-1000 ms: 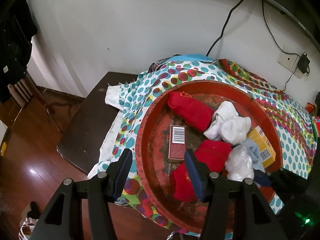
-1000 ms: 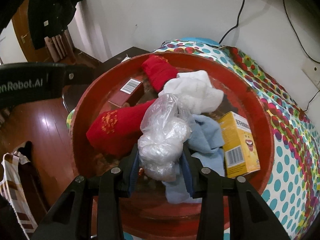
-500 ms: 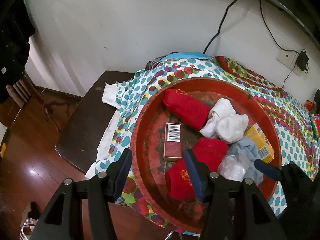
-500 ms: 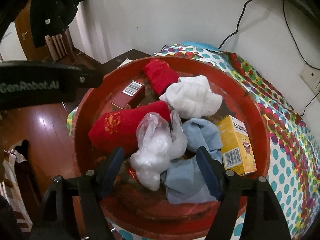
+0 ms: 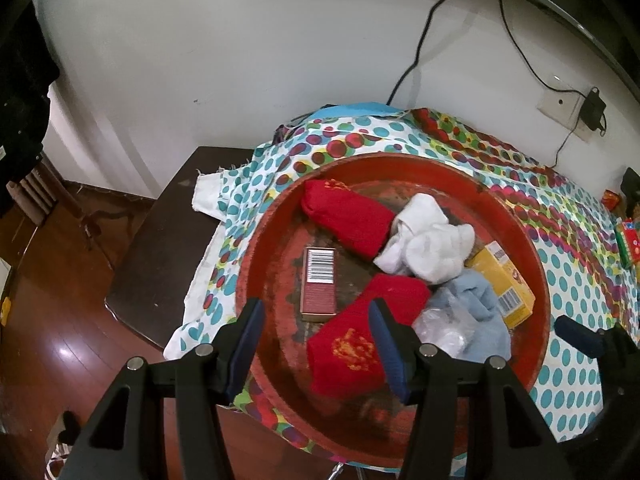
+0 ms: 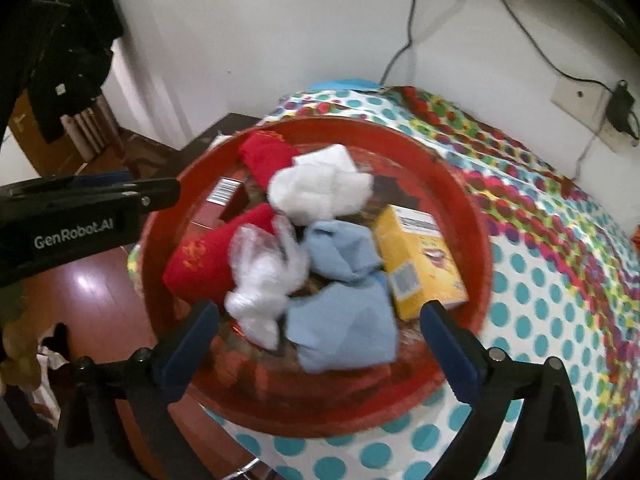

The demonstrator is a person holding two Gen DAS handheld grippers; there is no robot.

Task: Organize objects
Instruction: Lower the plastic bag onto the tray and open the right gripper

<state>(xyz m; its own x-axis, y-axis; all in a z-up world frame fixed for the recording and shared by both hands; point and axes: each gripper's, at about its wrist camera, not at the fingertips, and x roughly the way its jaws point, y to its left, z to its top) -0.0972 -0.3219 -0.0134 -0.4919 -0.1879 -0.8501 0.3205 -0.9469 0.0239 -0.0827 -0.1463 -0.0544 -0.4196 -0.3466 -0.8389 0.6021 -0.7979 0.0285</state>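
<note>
A round red tray (image 5: 532,248) (image 6: 476,216) on a dotted cloth holds two red socks (image 5: 348,216) (image 5: 360,340), a white sock bundle (image 5: 428,244) (image 6: 316,188), a light blue cloth (image 6: 344,304), a clear plastic bag (image 6: 260,280) (image 5: 444,326), a yellow box (image 6: 420,260) (image 5: 504,288) and a dark red box (image 5: 319,284). My left gripper (image 5: 316,348) is open and empty above the tray's near rim. My right gripper (image 6: 320,344) is open and empty, just behind the bag and blue cloth.
The dotted cloth (image 5: 580,264) covers the table; a dark bare table corner (image 5: 160,248) shows at left above a wooden floor. Cables and a wall socket (image 5: 560,104) are behind. Small red items (image 5: 628,240) lie at the far right.
My right gripper opened, let go of the plastic bag into the tray, and pulled back. My left gripper drew back a little.
</note>
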